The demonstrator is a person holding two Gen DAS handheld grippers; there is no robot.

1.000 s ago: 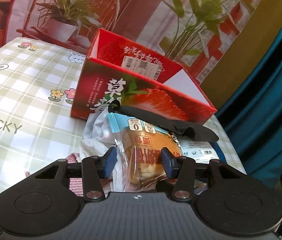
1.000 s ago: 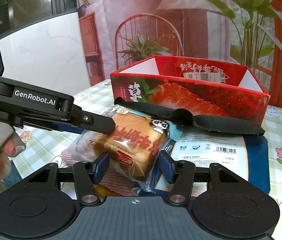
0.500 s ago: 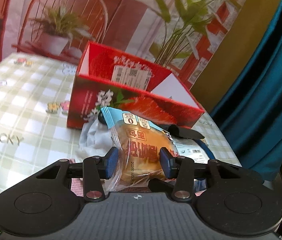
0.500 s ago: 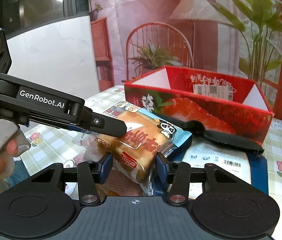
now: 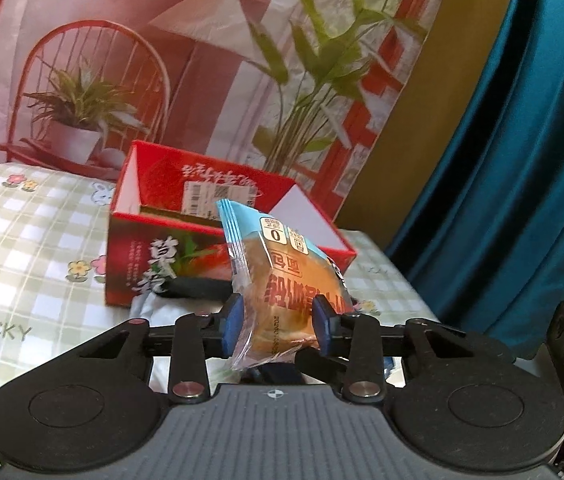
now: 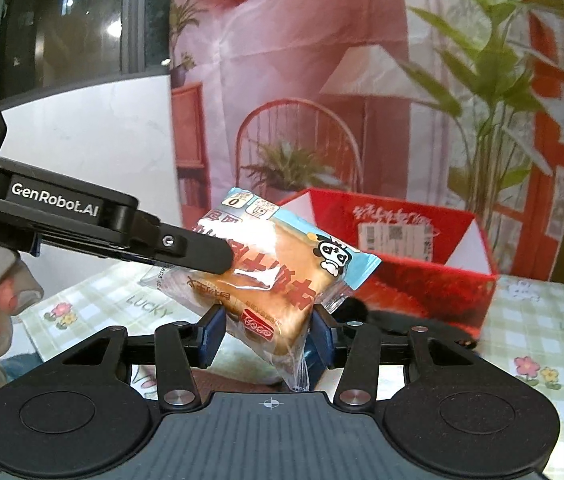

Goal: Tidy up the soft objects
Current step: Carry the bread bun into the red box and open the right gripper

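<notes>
**Bread packet gripped from both sides above the checked surface**

Your left gripper (image 5: 277,322) and right gripper (image 6: 267,334) each pinch the bread packet (image 5: 282,284), fingers partly closed on its wrapper; the left fingers have just been closing tighter on it. The packet hangs clear of the surface (image 5: 21,248), a green-checked cloth with flowers, rabbits and "LUCKY" print. Just beyond it, a black strip (image 5: 193,288) lies against the open red strawberry box (image 5: 141,256), near the far edge. Behind stands a printed backdrop (image 5: 161,60) of chair and plants; a teal curtain (image 5: 522,160) hangs at the right, a dark window (image 6: 61,20) at the left.
</notes>
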